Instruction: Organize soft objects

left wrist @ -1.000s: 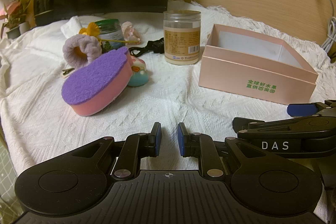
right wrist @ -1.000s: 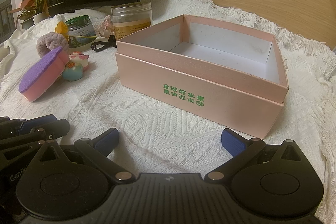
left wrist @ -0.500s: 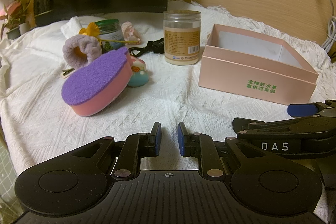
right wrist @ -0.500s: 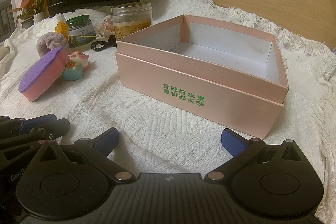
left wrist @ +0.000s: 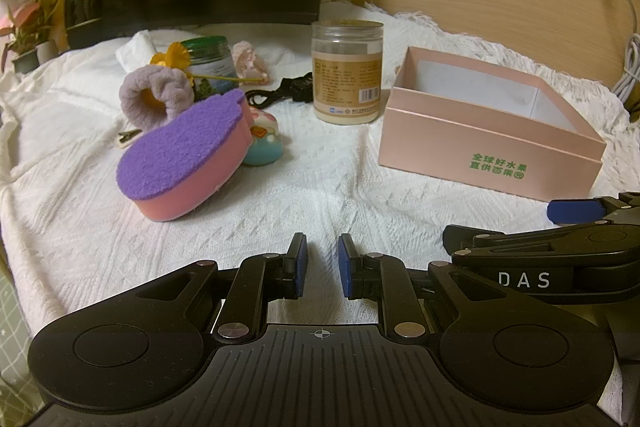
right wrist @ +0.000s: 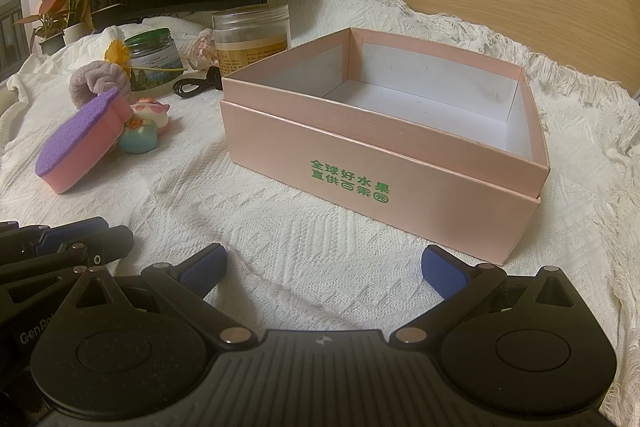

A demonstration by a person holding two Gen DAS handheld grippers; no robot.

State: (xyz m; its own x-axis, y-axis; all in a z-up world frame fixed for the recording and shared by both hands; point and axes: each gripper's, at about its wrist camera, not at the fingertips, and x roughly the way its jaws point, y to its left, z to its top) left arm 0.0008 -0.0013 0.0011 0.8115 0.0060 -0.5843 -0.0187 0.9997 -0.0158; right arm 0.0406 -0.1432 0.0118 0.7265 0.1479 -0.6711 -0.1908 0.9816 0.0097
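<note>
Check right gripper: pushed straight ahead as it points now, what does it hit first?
Likely the pink box: the right gripper, open and empty, points at its near wall with the green print, with only white cloth between. Depth is unclear.

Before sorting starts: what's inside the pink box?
The pink box shows only a bare white floor and walls in the right wrist view. Its near wall hides the front strip of the floor.

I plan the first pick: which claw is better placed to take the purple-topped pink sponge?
Left. The left claw faces the purple-topped pink sponge across bare cloth, though nearly closed. The right claw, wide open, faces the pink cardboard box.
</note>
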